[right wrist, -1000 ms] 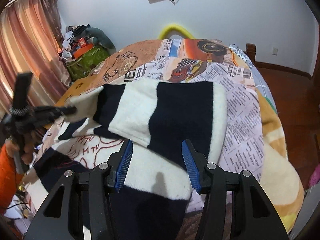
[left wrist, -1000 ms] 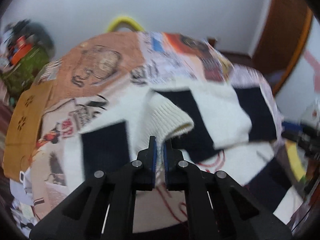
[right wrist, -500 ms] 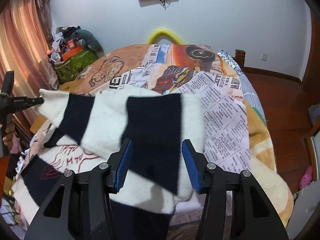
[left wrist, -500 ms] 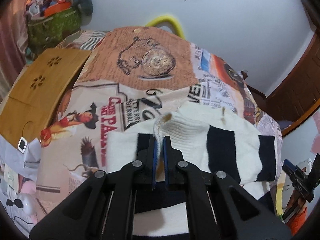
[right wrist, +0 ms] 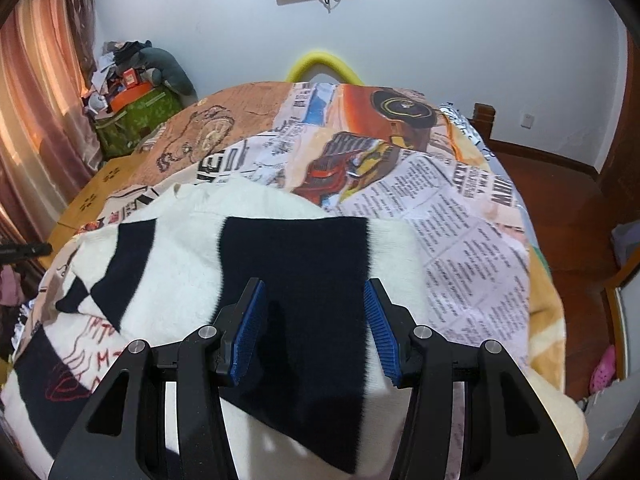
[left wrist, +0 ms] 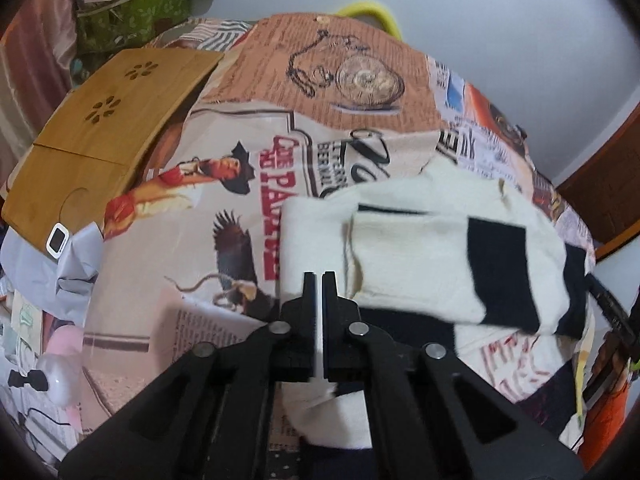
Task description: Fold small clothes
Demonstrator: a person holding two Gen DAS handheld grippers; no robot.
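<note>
A cream and navy striped sweater [left wrist: 448,248] lies on the printed bedspread [left wrist: 240,184], with one sleeve folded across its body. It also shows in the right wrist view [right wrist: 296,256]. My left gripper [left wrist: 319,280] is at the sweater's left edge, jaws nearly closed with a thin slit between them; nothing visible is held between the tips. My right gripper [right wrist: 312,300] is open, its blue pads [right wrist: 248,328] hovering just above the folded navy band.
A wooden lap table [left wrist: 100,120] lies on the bed's far left. A green bag [right wrist: 136,120] with clutter stands by the curtain. A yellow hoop [right wrist: 324,64] sits behind the bed. Wooden floor [right wrist: 560,184] is to the right.
The left gripper carried the sleeve cuff across the sweater, and the cuff is no longer between its jaws; the sleeve now lies flat. The right gripper stayed open above the sweater.
</note>
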